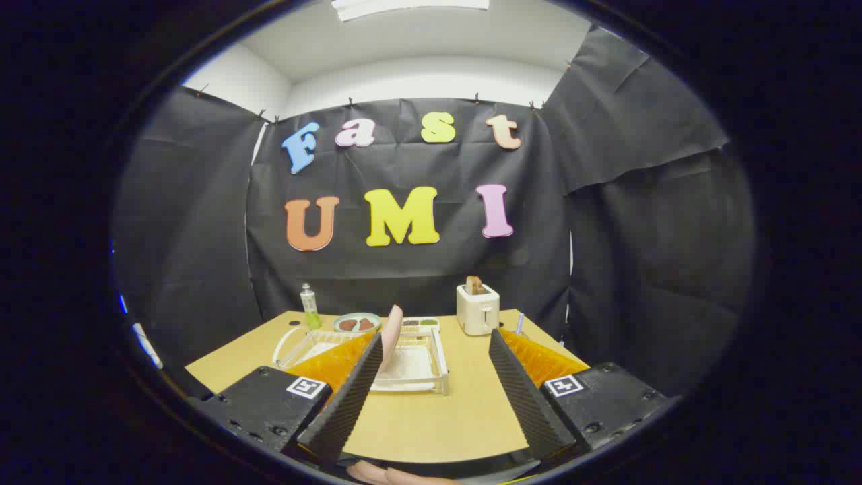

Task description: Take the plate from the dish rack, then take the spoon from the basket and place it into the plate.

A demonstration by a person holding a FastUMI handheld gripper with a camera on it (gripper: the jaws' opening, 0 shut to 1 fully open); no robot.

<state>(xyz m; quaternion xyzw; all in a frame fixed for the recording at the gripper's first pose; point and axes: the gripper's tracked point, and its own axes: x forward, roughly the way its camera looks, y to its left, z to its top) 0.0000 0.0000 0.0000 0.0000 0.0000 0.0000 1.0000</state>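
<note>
Rack (pixel 441 360) holds upright pink plate (pixel 391 335) | toaster (pixel 477 310) holds bread | claw (pixel 434 345) released, fingers apart

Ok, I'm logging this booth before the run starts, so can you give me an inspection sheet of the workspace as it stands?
Surface: tan table, bare just ahead of the fingers.
Job's things: pink plate stands on edge in the clear dish rack, beyond the fingers. Spoon and basket: cannot tell.
Clutter: white toaster with toast in it, green bottle, round dish of food, small compartment tray, all near the table's far edge.
Grippers: gripper open, holding nothing, short of the rack.
Cables: nothing seen.
Surroundings: black cloth wall, white ceiling above.
</note>
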